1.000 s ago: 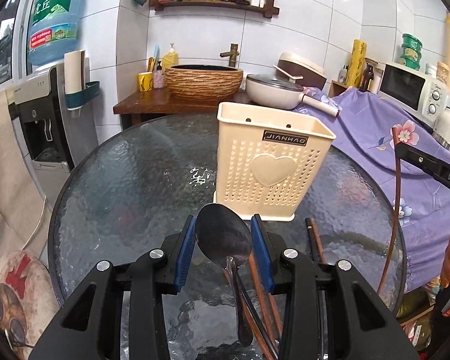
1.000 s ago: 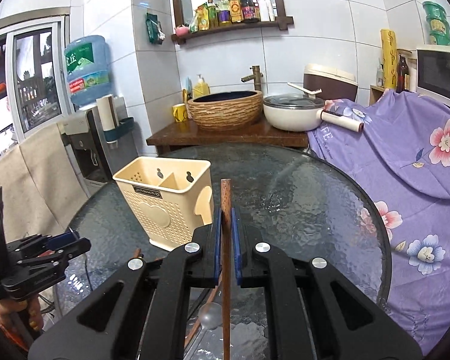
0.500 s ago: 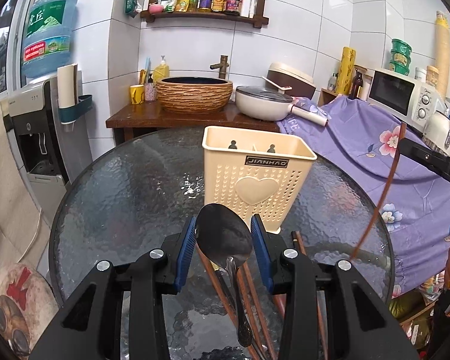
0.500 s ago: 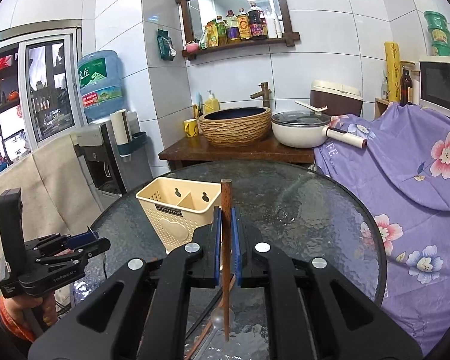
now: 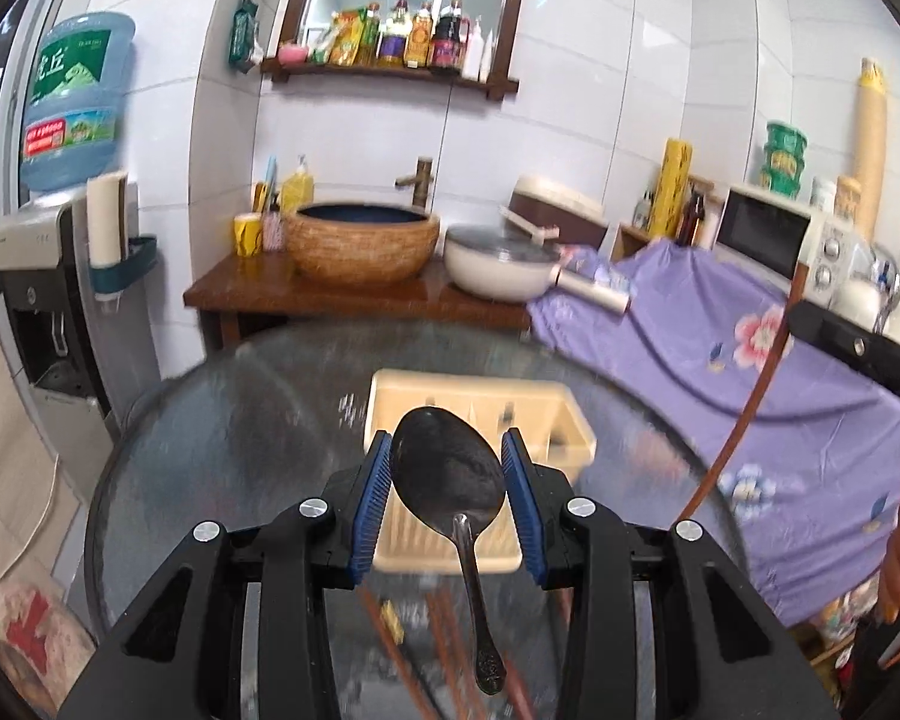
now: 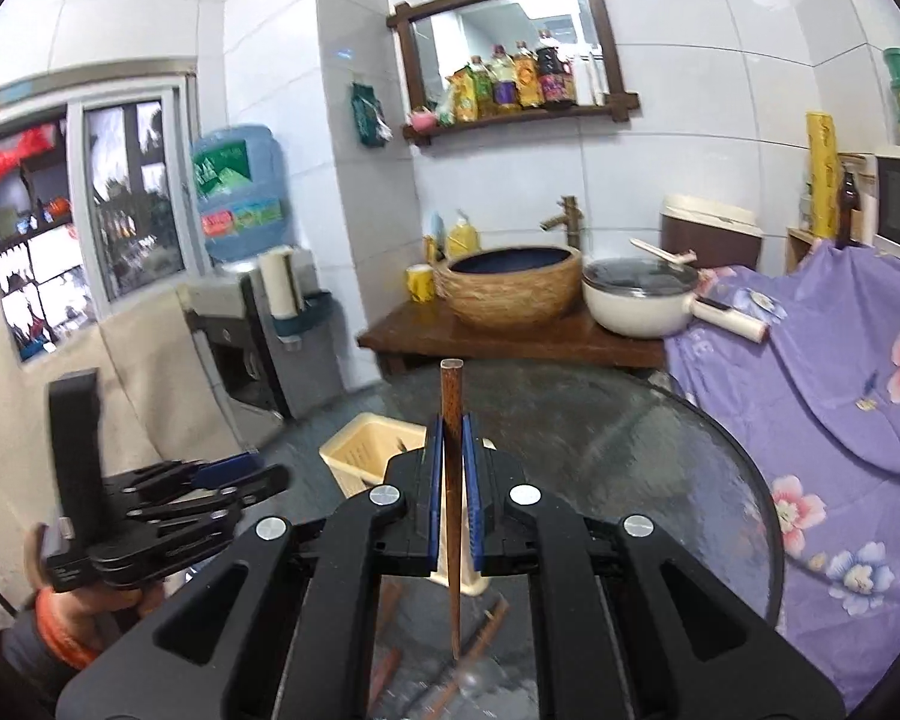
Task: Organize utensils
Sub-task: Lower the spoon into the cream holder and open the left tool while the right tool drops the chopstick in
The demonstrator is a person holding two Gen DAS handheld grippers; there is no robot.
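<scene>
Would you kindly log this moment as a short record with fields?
left tool: closed on the bowl of a dark metal spoon, handle hanging down
right tool: shut on a brown wooden chopstick, held upright
holder: cream perforated plastic utensil caddy on the round glass table
left on table: more brown chopsticks beneath the tools

Behind your round glass surface (image 5: 222, 456) there's a wooden counter (image 5: 342, 297) with a woven-look basin (image 5: 361, 246), a brass tap (image 5: 421, 180) and a white lidded pan (image 5: 501, 267). Purple floral cloth (image 5: 750, 360) covers the right side, microwave (image 5: 774, 234) behind it, water dispenser (image 5: 42, 276) on your left.
</scene>
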